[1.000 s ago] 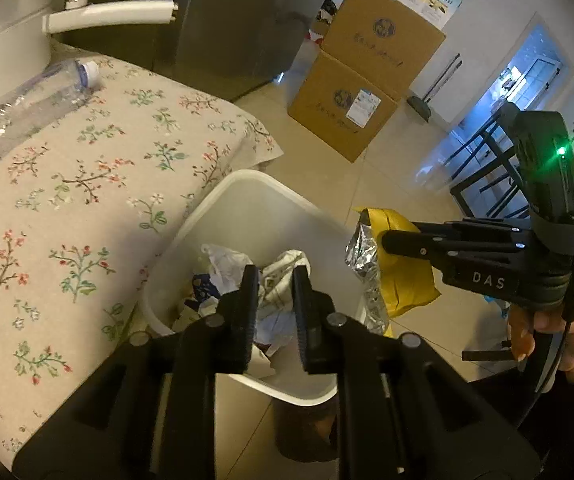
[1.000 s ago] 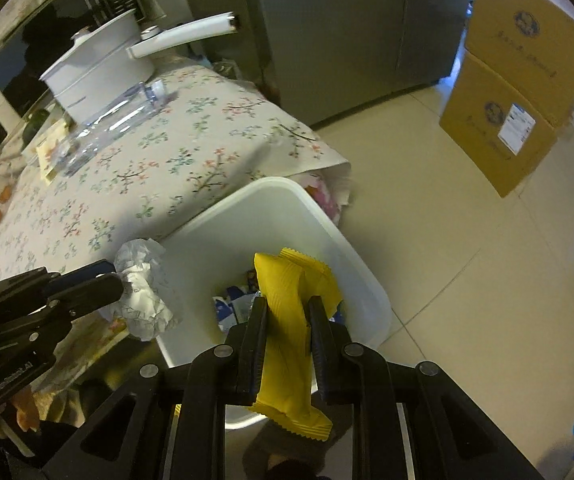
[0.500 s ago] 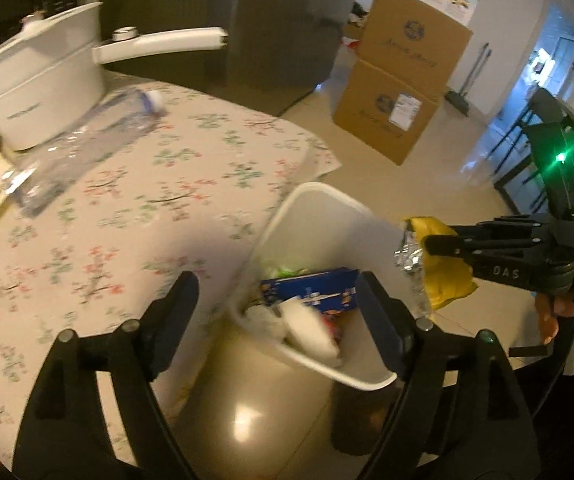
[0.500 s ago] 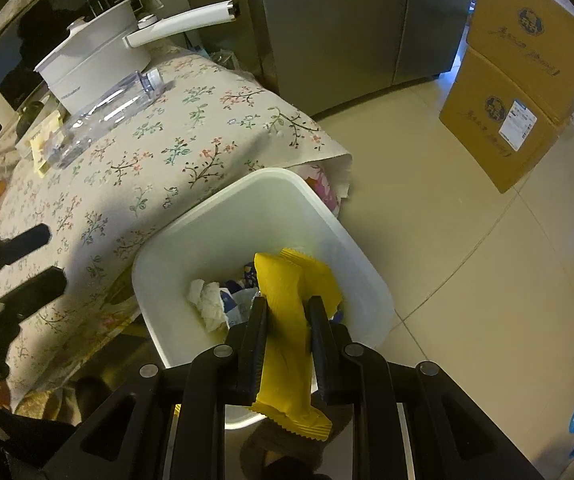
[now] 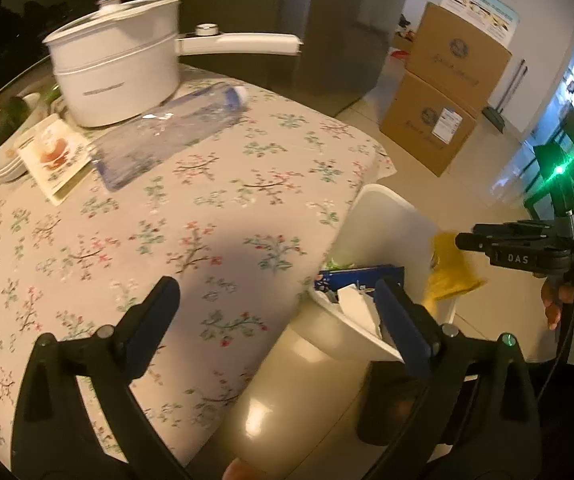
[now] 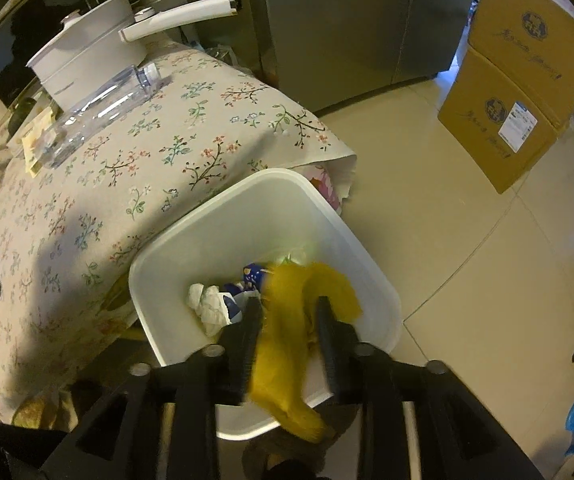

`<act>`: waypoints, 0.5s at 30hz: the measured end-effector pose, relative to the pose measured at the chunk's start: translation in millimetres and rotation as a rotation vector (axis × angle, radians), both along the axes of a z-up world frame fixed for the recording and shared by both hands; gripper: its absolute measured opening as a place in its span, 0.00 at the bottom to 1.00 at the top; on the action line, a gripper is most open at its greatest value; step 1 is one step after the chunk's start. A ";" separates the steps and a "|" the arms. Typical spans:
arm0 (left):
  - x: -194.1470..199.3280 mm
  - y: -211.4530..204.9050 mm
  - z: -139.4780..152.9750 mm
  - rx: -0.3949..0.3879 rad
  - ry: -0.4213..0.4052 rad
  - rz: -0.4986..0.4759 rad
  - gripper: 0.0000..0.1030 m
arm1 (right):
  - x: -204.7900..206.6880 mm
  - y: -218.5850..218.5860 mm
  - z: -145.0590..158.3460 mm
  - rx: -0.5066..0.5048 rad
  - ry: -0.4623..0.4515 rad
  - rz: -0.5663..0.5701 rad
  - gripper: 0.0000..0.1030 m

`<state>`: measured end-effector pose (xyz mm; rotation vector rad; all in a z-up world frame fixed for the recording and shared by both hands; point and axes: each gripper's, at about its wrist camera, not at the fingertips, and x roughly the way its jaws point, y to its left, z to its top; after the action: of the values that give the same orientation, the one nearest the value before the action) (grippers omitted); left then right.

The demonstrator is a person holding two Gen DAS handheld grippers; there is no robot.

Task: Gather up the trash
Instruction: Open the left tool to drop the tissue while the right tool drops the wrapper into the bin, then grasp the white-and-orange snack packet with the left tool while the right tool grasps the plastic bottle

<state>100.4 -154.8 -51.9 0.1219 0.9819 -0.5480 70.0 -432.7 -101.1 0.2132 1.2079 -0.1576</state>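
Observation:
A white trash bin (image 6: pixel 223 240) stands on the floor beside the table and holds a crumpled tissue (image 6: pixel 207 306) and a blue packet (image 6: pixel 253 274). My right gripper (image 6: pixel 289 312) is over the bin with its jaws opened apart; the yellow wrapper (image 6: pixel 287 320) is blurred and slipping down between them. In the left wrist view the bin (image 5: pixel 383 216), the yellow wrapper (image 5: pixel 449 268) and the right gripper (image 5: pixel 461 240) show at the right. My left gripper (image 5: pixel 279 296) is open and empty over the table edge. A clear plastic bottle (image 5: pixel 167 132) lies on the table.
The floral tablecloth (image 5: pixel 167 220) covers the table. A white pot (image 5: pixel 115 76) with a long handle, a card (image 5: pixel 53 152) and plates stand at its far side. Cardboard boxes (image 6: pixel 523 80) are stacked on the tiled floor by the grey fridge (image 6: pixel 347 20).
My left gripper dropped the crumpled tissue into the bin, opened wide and swung left over the table. My right gripper's jaws have just opened and the yellow wrapper is falling.

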 end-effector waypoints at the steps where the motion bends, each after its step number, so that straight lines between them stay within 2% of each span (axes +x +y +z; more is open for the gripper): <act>1: 1.0 3.9 0.1 -0.001 0.002 0.009 0.95 | 0.0 0.0 1.2 0.001 -0.006 -0.009 0.62; 7: 4.9 29.2 -1.3 0.001 0.005 0.053 0.96 | 4.3 7.9 7.7 0.000 -0.024 -0.006 0.69; 15: 10.3 78.5 -2.8 -0.005 0.012 0.148 0.96 | 15.0 27.2 7.6 -0.027 -0.015 0.029 0.71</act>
<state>110.7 -76.3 -54.7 0.0412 0.9928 -0.4155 85.0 -405.5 -93.5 0.1729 1.1929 -0.1469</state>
